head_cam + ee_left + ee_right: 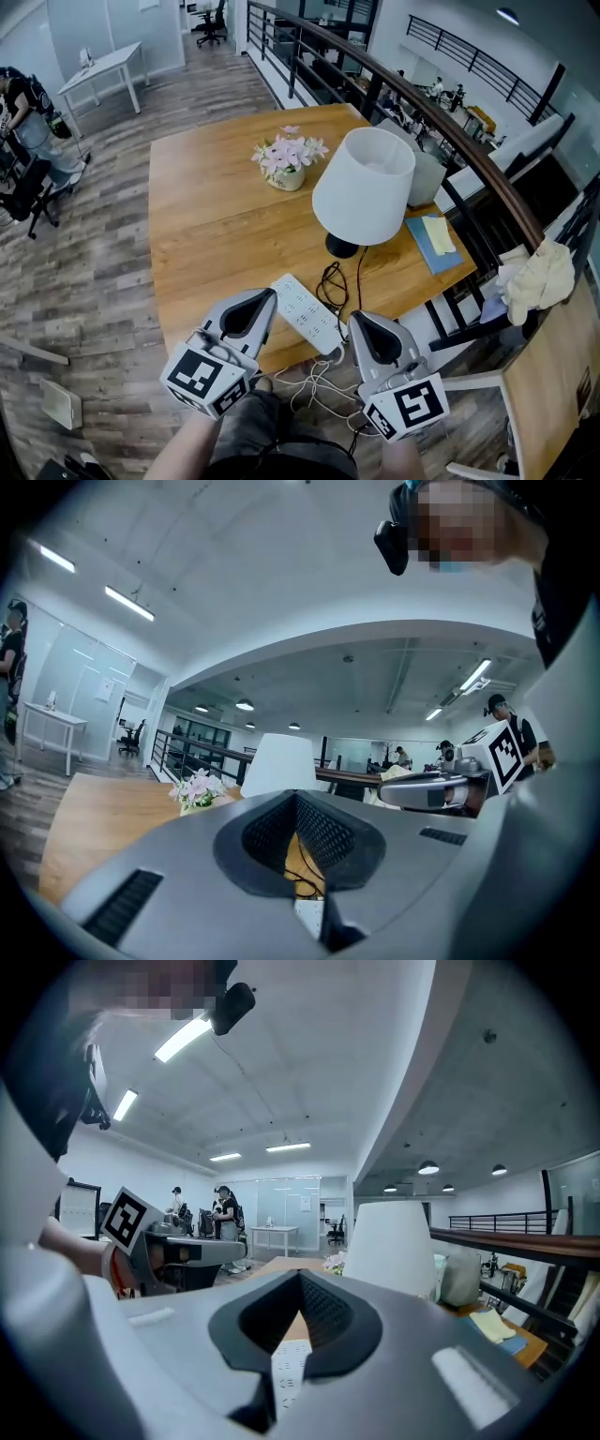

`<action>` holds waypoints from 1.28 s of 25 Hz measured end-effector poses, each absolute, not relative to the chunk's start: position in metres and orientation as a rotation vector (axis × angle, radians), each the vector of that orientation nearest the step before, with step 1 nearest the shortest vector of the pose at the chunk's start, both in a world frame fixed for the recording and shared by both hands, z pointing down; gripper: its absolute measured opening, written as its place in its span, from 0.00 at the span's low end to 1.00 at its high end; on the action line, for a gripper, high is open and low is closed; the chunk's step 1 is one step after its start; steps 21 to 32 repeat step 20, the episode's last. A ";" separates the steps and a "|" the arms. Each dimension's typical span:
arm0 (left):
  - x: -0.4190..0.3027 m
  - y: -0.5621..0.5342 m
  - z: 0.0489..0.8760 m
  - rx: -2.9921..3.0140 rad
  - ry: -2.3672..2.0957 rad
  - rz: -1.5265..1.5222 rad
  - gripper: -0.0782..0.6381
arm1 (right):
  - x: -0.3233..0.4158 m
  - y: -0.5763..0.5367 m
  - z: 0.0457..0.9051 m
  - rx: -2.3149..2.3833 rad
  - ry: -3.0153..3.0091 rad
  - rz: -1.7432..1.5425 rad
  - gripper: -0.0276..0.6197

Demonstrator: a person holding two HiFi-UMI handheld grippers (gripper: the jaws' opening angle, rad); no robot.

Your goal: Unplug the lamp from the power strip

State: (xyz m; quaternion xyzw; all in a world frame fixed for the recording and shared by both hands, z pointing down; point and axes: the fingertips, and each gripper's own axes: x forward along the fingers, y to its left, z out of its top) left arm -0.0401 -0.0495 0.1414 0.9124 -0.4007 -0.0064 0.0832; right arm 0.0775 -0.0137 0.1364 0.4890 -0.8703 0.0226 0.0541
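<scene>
A lamp with a white shade (364, 187) and a black base (342, 247) stands on the wooden table (216, 216). Its black cord (331, 284) loops down to a white power strip (307, 314) near the table's front edge. My left gripper (266, 298) hovers just left of the strip, shut and empty. At the strip's right end my right gripper (360, 321) is also shut on nothing. Through the left gripper (309, 913) I glimpse the strip (307, 919) and the shade (281, 761). The right gripper (274, 1384) points over the strip (289, 1361) toward the shade (392, 1246).
A pot of pink flowers (287, 159) sits behind the lamp, with a grey container (427, 178) and a blue notebook with yellow notes (431, 242) to its right. White cables (319, 380) hang off the front edge. A railing (450, 131) and a cloth-draped chair (534, 277) stand at right.
</scene>
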 end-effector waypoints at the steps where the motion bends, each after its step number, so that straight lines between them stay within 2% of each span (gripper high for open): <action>1: -0.041 -0.048 0.138 2.729 -1.195 -0.019 0.10 | 0.076 -0.012 0.134 1.487 -2.646 0.063 0.05; 14: -0.053 -0.035 0.103 2.749 -1.214 -0.117 0.10 | 0.076 0.006 0.107 1.511 -2.678 0.054 0.05; 32: -0.059 -0.034 0.097 2.757 -1.219 -0.130 0.10 | 0.068 0.006 0.101 1.503 -2.705 0.031 0.05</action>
